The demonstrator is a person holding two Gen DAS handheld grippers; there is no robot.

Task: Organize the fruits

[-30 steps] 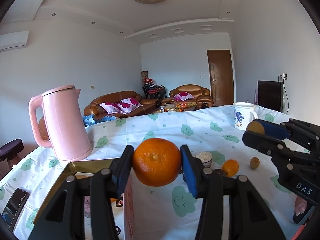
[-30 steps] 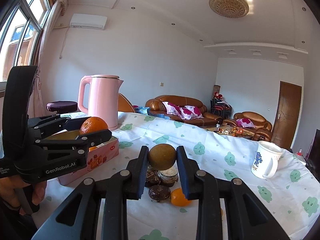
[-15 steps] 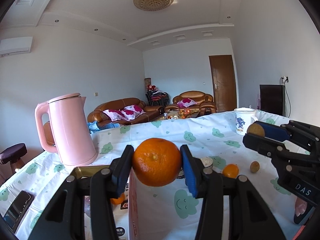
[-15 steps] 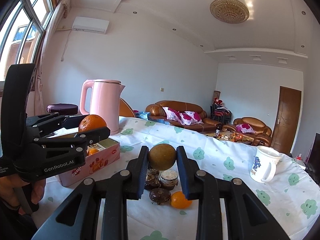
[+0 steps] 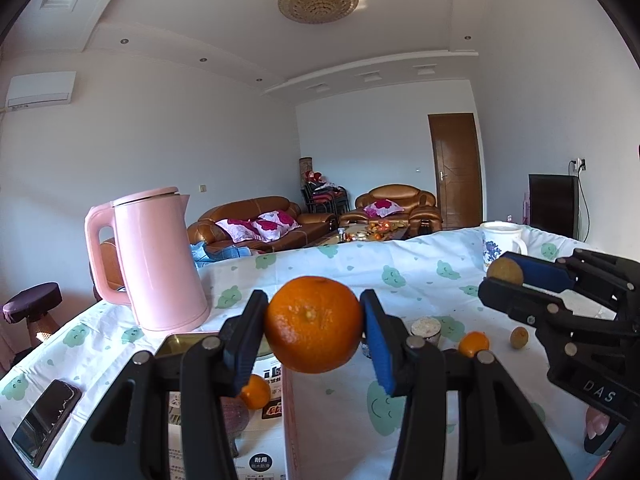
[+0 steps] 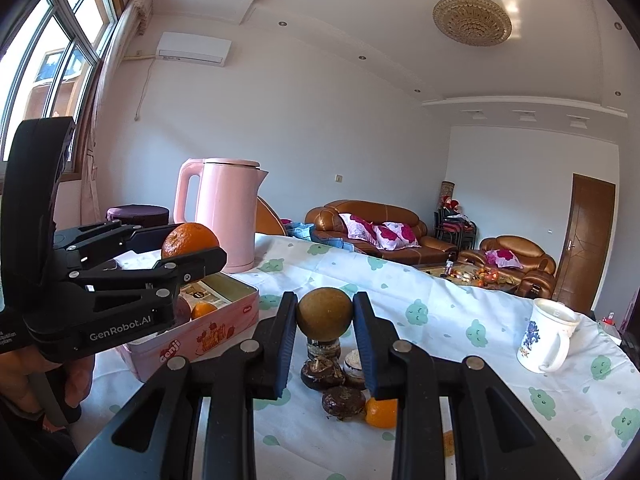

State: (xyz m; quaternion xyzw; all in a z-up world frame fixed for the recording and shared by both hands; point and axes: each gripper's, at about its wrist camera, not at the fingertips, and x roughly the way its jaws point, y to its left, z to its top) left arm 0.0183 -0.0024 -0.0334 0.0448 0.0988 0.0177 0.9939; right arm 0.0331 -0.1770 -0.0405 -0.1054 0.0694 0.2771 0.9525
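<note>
Orange [image 5: 313, 325] first, through the left wrist camera: my left gripper [image 5: 313, 330] has its jaws closed on it, blue pads pressed to both sides, and it hangs in the air. Straight below and a little to the left of those jaws lies the open pink tin [image 5: 286, 408], with a smaller orange fruit [image 5: 255, 391] already inside. The tin's right wall runs almost under the middle of the held orange, so I judge the drop needs a slight shift left before I let go. Off to the right, my right gripper [image 5: 505, 276] carries a brown round fruit [image 5: 505, 273].

Through the right wrist camera: the jaws of my right gripper [image 6: 325, 314] are clamped on the brown fruit, also clear of the bench [image 6: 436, 320]. The tin lies to the left of and beyond these jaws, and the left gripper [image 6: 191, 245] hangs over it, much nearer. Directly under and ahead of my right jaws sit dark mushroom-like lumps [image 6: 344, 401] and a loose small orange [image 6: 381, 412].
</note>
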